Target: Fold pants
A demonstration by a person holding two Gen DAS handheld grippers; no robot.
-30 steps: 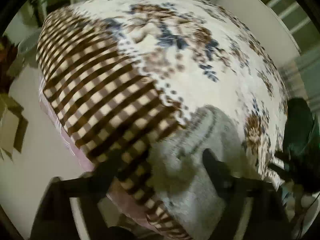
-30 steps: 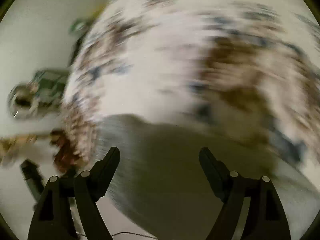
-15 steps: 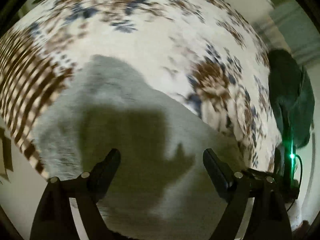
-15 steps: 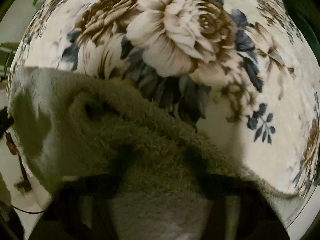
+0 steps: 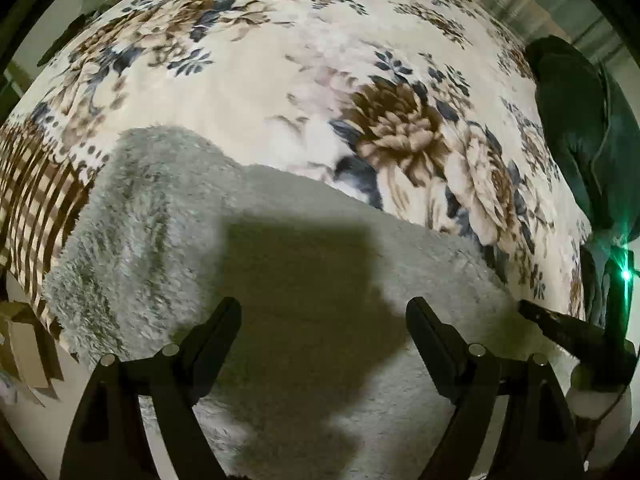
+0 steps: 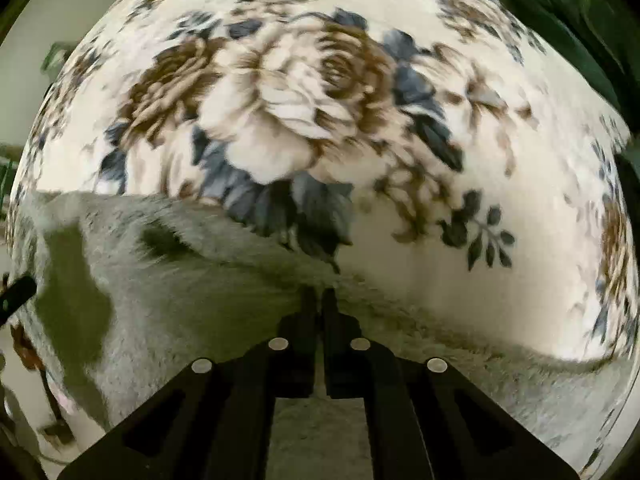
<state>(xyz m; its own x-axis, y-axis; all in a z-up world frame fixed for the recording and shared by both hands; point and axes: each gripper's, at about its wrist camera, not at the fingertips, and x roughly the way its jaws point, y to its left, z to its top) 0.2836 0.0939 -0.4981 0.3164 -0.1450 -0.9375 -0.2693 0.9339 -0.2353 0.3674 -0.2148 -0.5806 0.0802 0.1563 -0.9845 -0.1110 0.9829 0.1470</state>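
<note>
Grey fleecy pants (image 5: 168, 216) lie spread on a floral blanket (image 5: 320, 60). In the left wrist view my left gripper (image 5: 324, 316) is open, its black fingers hovering over the pants, with its shadow on the fabric. In the right wrist view the pants (image 6: 200, 280) fill the lower part, with their far edge against the blanket (image 6: 500, 160). My right gripper (image 6: 319, 300) is shut, its fingertips closed at the pants' far edge, seemingly pinching the fabric.
A dark green garment (image 5: 580, 132) lies at the blanket's right side, also in the right wrist view (image 6: 568, 12). The blanket's brown checked border (image 5: 36, 184) hangs at the left edge. The other gripper's tip (image 5: 568, 328) with a green light shows at right.
Both grippers came in over the pants. The right gripper closed from wide open to shut at the pants' edge. The left gripper stayed open.
</note>
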